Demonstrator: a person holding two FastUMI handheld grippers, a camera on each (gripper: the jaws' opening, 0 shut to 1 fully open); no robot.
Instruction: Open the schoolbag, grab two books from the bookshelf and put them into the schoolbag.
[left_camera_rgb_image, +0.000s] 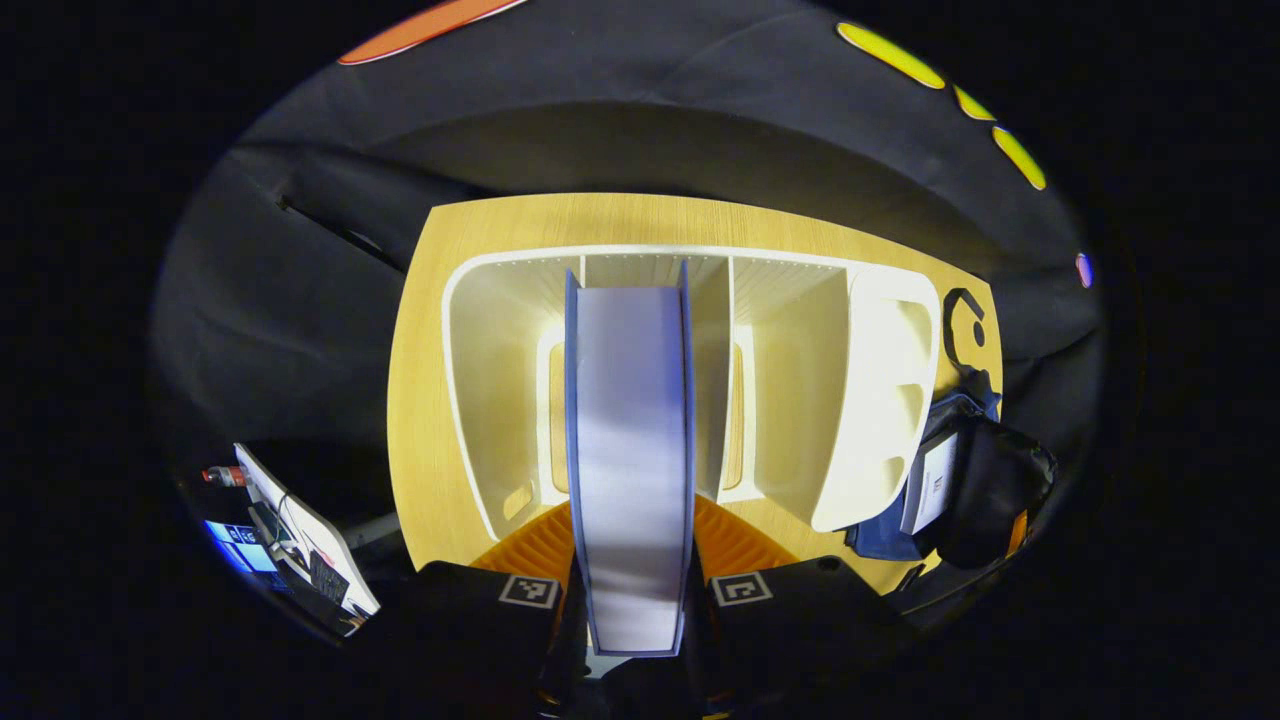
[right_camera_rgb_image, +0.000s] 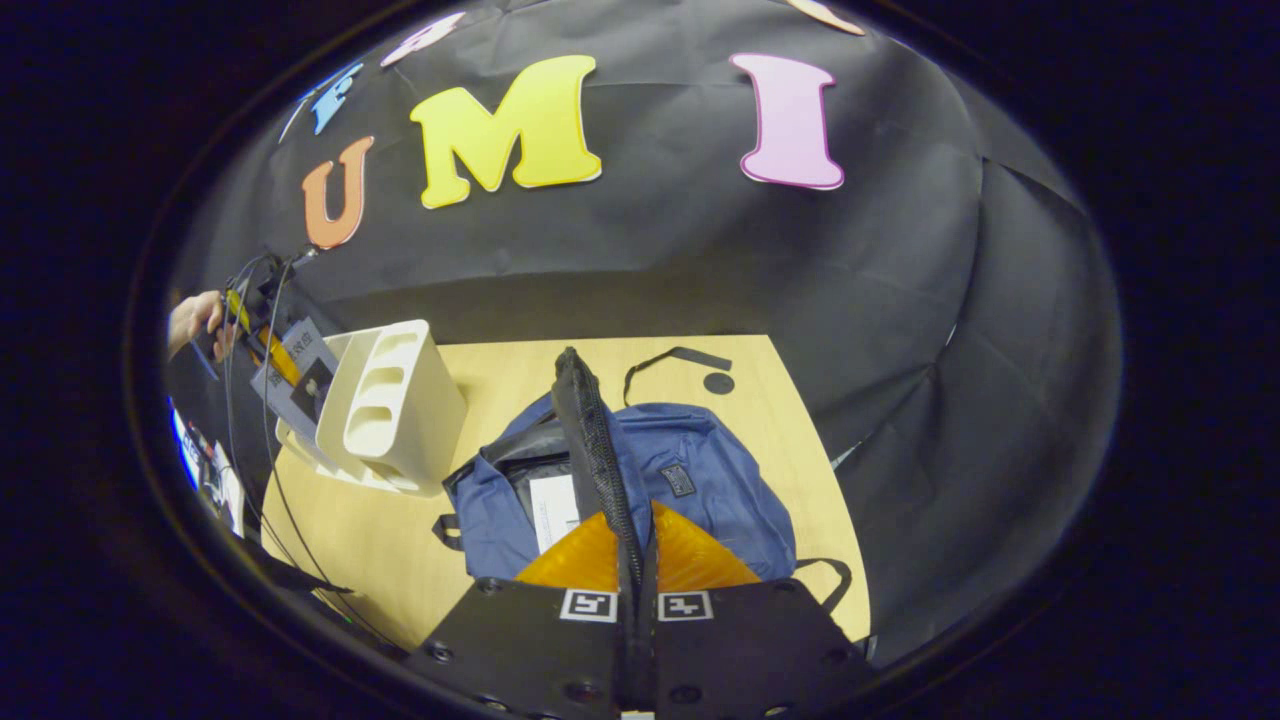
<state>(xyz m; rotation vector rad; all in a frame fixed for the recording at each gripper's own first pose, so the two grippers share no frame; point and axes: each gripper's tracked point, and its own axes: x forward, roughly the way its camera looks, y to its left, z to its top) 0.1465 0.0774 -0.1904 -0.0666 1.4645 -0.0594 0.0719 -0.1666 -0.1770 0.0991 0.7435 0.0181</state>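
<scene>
Lifting second book clear of white slotted plastic bookshelf (left_camera_rgb_image: 880, 400), frame centre

Left gripper (left_camera_rgb_image: 632, 590) clamped on blue-covered book (left_camera_rgb_image: 630, 450); right gripper (right_camera_rgb_image: 634, 575) pinching flap of blue fabric schoolbag (right_camera_rgb_image: 700, 480), lower centre, one book (right_camera_rgb_image: 552, 510) inside; best raised straight, mouth held wide

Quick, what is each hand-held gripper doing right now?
Left hand-held gripper: closed on a book.
Right hand-held gripper: closed on the schoolbag flap.

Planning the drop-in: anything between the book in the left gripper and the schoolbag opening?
Nothing visible. The left gripper holds the book over the bookshelf; the right gripper lifts the schoolbag flap, opening exposed.
</scene>
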